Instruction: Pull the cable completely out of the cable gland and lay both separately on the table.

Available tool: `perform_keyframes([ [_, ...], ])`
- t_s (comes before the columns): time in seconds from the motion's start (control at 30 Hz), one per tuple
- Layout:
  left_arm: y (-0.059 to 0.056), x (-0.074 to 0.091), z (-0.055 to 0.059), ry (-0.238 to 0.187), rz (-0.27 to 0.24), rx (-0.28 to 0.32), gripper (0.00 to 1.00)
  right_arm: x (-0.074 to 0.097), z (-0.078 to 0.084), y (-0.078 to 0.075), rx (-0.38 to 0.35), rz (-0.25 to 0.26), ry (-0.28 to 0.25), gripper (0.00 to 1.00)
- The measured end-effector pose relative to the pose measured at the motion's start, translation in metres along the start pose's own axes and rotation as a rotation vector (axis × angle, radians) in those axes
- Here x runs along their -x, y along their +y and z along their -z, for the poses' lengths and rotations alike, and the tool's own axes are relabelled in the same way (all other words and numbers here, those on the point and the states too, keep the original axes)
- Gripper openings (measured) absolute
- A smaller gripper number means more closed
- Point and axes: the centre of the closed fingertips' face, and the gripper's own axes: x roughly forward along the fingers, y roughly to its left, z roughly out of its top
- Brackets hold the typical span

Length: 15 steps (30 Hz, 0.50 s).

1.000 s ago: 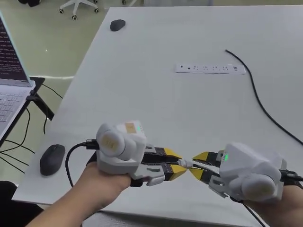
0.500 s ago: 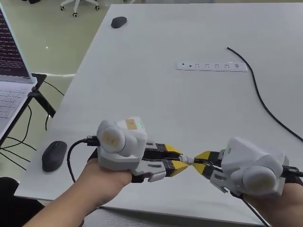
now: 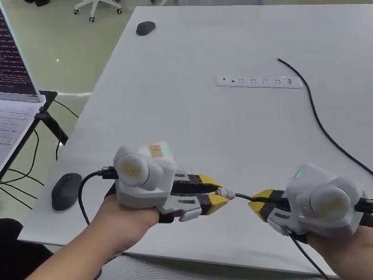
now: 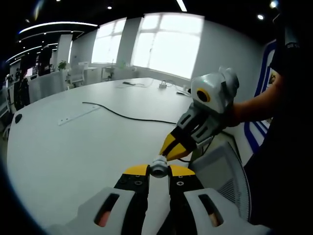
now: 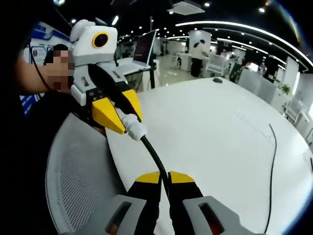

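Above the near edge of the white desk (image 3: 192,134), fingers of the left gripper (image 3: 220,195) clamp the white cable gland (image 3: 227,193); the right gripper (image 3: 258,202) pinches the black cable (image 3: 243,197), which runs level between them, its end in the gland.

I am holding my left gripper (image 3: 220,196) over the near edge of the table (image 3: 192,134), with the cable gland (image 3: 227,193) sitting between its jaws. The cable (image 3: 243,198) is running rightward from it into the jaws of my right gripper (image 3: 259,203). A power strip (image 3: 259,82) is lying farther back, and a mouse (image 3: 66,191) is lying at my left.
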Motion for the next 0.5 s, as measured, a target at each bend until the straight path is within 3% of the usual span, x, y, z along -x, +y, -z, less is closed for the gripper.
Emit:
perform_keyframes([
  [0.2, -0.002, -0.001, 0.0, -0.003, 0.0, 0.003, 0.15, 0.003, 0.013, -0.001, -0.065, -0.006, -0.001, 0.0],
  [0.5, -0.007, -0.002, 0.001, -0.005, -0.004, 0.007, 0.15, 0.007, 0.023, 0.0, -0.088, -0.002, 0.014, 0.0],
])
